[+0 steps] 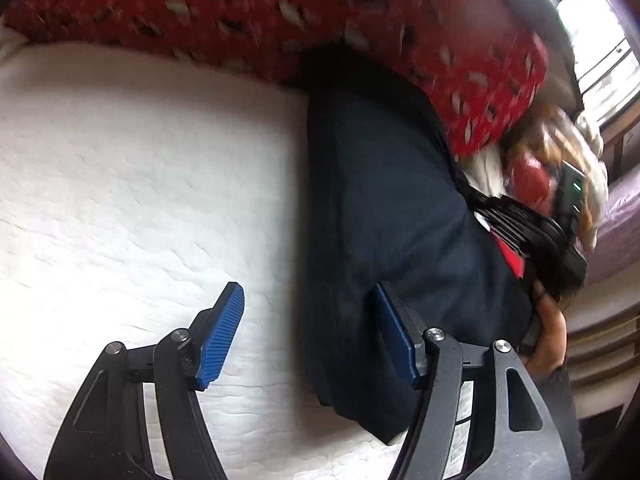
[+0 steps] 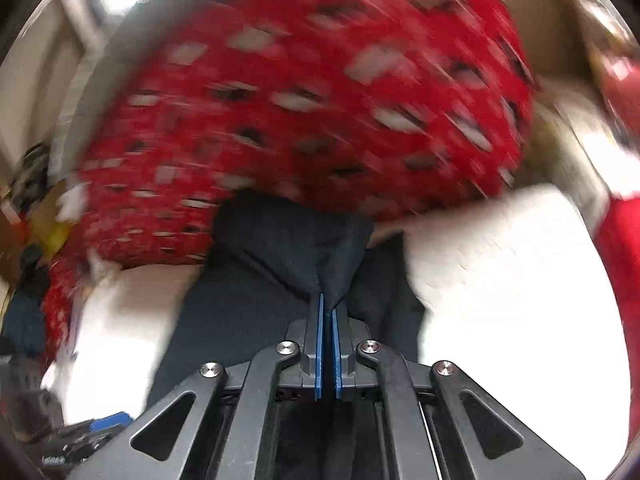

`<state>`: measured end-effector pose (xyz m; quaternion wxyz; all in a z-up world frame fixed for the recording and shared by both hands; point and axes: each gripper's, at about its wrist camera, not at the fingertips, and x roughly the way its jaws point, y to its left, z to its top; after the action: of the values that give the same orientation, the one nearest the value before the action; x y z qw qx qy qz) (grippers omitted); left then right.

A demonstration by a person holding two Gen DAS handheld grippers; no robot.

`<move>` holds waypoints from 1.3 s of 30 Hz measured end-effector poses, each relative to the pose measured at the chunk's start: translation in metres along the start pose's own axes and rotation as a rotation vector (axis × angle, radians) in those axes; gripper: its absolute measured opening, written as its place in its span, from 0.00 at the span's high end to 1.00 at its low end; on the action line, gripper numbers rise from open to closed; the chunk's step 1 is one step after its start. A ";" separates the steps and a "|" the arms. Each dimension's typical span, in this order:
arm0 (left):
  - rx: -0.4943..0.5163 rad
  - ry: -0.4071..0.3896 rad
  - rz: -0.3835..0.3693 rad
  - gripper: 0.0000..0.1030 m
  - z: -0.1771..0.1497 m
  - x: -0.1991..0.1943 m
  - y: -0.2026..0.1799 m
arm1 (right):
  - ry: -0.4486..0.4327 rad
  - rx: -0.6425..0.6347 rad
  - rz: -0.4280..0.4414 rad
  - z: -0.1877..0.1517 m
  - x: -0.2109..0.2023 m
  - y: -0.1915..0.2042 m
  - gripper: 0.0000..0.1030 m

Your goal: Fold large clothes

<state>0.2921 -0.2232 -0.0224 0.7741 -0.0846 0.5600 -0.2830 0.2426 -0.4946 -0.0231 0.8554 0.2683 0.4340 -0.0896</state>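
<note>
A dark navy garment lies in a long folded strip on the white quilted bed. My left gripper is open, its blue pads astride the garment's left edge, the right pad over the cloth. My right gripper is shut on a fold of the navy garment and holds it bunched up in front of the camera. The right gripper also shows in the left wrist view at the garment's right side, held by a hand.
A red blanket with white and black marks is heaped along the far side of the bed and also fills the right wrist view. Clutter sits at the left. A window is at the far right.
</note>
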 end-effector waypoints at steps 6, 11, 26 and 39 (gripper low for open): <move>0.050 -0.004 0.043 0.36 -0.003 0.002 -0.008 | 0.027 0.128 0.038 -0.008 -0.016 -0.026 0.82; 0.024 -0.002 0.037 0.36 -0.007 0.004 -0.008 | 0.092 0.165 0.227 -0.036 -0.067 -0.030 0.24; 0.043 0.006 0.051 0.32 -0.014 -0.015 -0.013 | 0.153 0.090 0.033 -0.122 -0.068 -0.070 1.00; 0.117 -0.084 0.222 0.32 0.048 0.008 -0.043 | 0.085 0.107 0.092 -0.008 -0.010 -0.015 0.33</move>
<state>0.3235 -0.2718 0.0071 0.8269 0.0116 0.5157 -0.2241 0.2255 -0.5036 -0.0240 0.8238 0.3366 0.4519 -0.0618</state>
